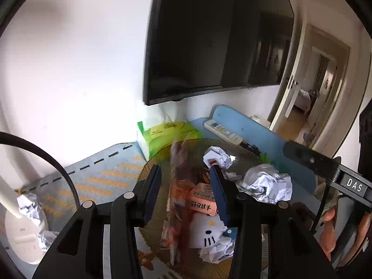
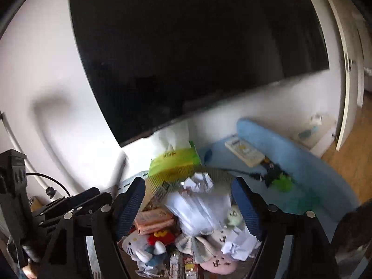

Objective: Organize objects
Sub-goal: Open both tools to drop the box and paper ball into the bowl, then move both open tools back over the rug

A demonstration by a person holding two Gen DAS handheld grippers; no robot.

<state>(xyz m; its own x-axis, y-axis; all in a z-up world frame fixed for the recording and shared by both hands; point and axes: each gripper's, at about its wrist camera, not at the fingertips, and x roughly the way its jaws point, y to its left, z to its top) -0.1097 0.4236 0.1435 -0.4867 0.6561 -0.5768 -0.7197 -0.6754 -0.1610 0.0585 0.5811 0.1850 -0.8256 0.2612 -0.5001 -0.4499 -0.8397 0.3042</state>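
**Both tongs spread over a full basket**

On the desk [image 1: 97, 176], a lamp [image 1: 21, 234] stands far left with crumpled paper [image 1: 30, 207] beside it. The left tongs [image 1: 186, 190] are spread, nothing pinched. Below them the basket [image 1: 148, 169] holds a wrapper [image 1: 179, 186], box [image 1: 202, 201], plush cat [image 1: 207, 230] and paper balls [image 1: 267, 183]. The right tongs [image 2: 188, 204] gape wide above it, empty. A remote [image 2: 244, 150] lies right.

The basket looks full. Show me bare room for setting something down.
Free: the striped mat between the basket and lamp base; the blue tabletop right of the basket, before the remote. Crowded: the basket itself.
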